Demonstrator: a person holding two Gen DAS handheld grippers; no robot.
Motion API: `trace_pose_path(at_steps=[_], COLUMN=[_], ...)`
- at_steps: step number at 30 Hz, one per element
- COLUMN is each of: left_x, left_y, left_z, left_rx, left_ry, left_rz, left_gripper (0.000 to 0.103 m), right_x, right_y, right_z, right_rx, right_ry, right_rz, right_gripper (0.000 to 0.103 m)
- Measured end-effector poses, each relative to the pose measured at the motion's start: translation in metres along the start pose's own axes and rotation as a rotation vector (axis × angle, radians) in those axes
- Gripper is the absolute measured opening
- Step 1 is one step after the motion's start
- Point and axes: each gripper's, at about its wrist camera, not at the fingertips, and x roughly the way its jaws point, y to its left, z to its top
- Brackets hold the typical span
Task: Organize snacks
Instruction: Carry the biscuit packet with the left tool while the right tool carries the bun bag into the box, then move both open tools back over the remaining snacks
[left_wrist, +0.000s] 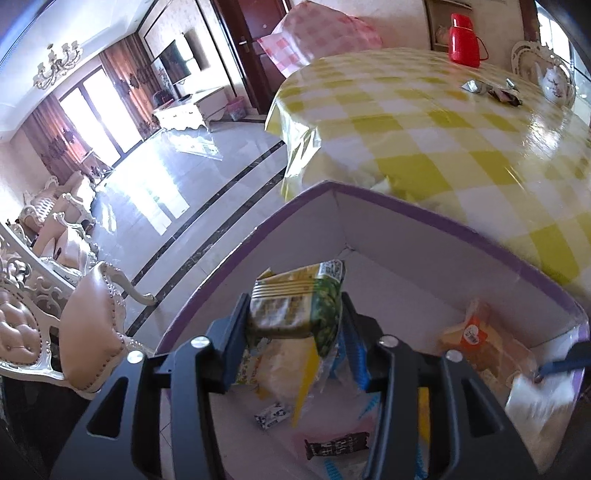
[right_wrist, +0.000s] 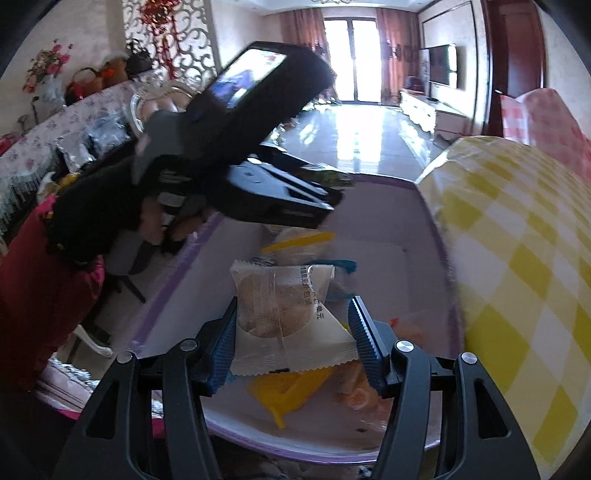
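Your left gripper pinches a green-and-yellow snack packet over the purple-rimmed box; your right gripper clamps a clear pastry packet above the same box. Both tools crowd one opening, so they could collide or knock out snacks. Farther off, small wrappers on the checked table are too blurred to identify.

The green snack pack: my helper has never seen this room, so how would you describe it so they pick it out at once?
Find the purple-rimmed box at the edge of the yellow checked table. Above its white interior, the left gripper pinches the green snack pack between its fingers. Unlike the clear, orange and dark wrappers lying below, it is green and yellow and held up in the air.
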Motion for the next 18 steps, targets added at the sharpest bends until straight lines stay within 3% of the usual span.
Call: trace_pose_path(at_steps=[1, 2, 3, 7, 11, 14, 18], left_x=[0.0, -0.002, -0.006, -0.022, -0.037, -0.046, -0.051], left_y=[0.0, 0.0, 0.0, -0.006, -0.031, -0.065, -0.133], left_z=[0.001, 0.004, 0.006, 0.021, 0.051, 0.081, 0.136], left_rx=[-0.005, -0.012, -0.018, -0.025, -0.008, 0.019, 0.042], left_ry=[-0.001, -0.009, -0.025, -0.079, -0.138, -0.183, -0.23], left_rz=[0.008, 0.024, 0.042, 0.05, 0.013, -0.045, -0.176], left_gripper=[0.062, 0.085, 0.091, 0.096, 0.098, 0.1, 0.101], right_x=[-0.002, -0.003, -0.01, -0.042, -0.079, -0.112, -0.154], right_y=[0.0, -0.001, -0.003, -0.031, -0.083, -0.135, -0.196], right_z=[0.0, 0.002, 0.003, 0.004, -0.005, -0.022, -0.047], right_rx=[0.004, 0.009, 0.021, 0.095, 0.237, 0.36, 0.469], right_ry=[-0.007, -0.013, -0.034, -0.119, -0.195, -0.241, -0.294], right_rz=[0.011, 0.017, 0.018, -0.038, -0.13, -0.241, -0.378], right_gripper=[0.062, 0.07, 0.072, 0.073, 0.076, 0.079, 0.081])
